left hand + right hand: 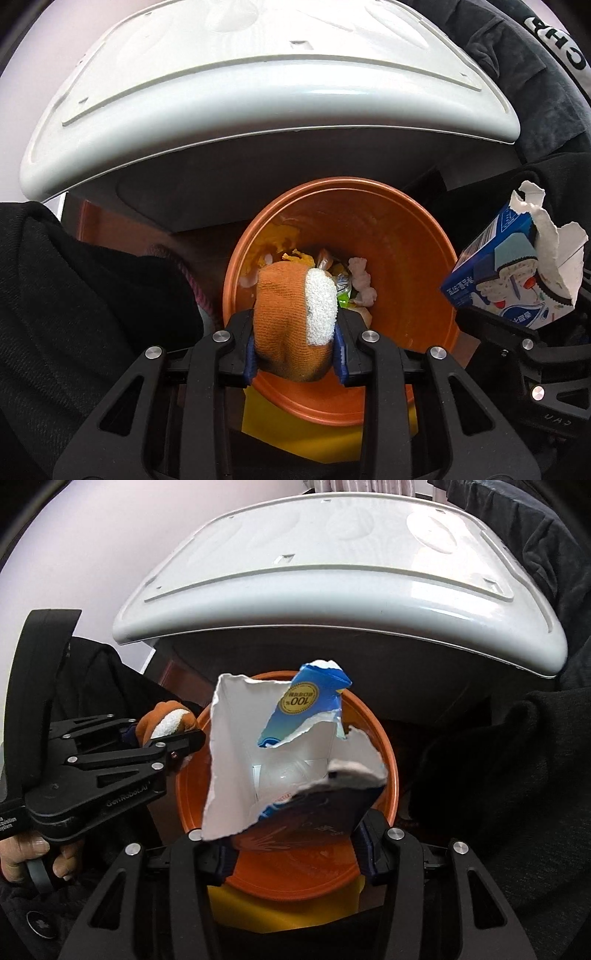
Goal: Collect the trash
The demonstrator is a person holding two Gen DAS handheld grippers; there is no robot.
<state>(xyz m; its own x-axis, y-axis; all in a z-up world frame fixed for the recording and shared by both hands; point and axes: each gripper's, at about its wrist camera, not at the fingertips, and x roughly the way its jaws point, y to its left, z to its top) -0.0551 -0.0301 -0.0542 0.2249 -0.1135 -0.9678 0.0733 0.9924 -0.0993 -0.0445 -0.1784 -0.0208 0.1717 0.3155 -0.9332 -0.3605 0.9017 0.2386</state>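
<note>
My left gripper (295,352) is shut on an orange and white knitted glove (291,317), held over the open mouth of the orange trash bin (413,266). The bin holds several scraps of trash (343,280). My right gripper (295,845) is shut on a torn blue and white carton (291,760), also above the bin (373,723). The carton shows at the right of the left wrist view (513,273). The left gripper with the glove (166,723) shows at the left of the right wrist view.
A white plastic stool or lid (258,96) hangs close behind and above the bin; it also shows in the right wrist view (332,587). Dark clothing (74,295) lies on both sides. A yellow object (325,435) sits under the bin's near edge.
</note>
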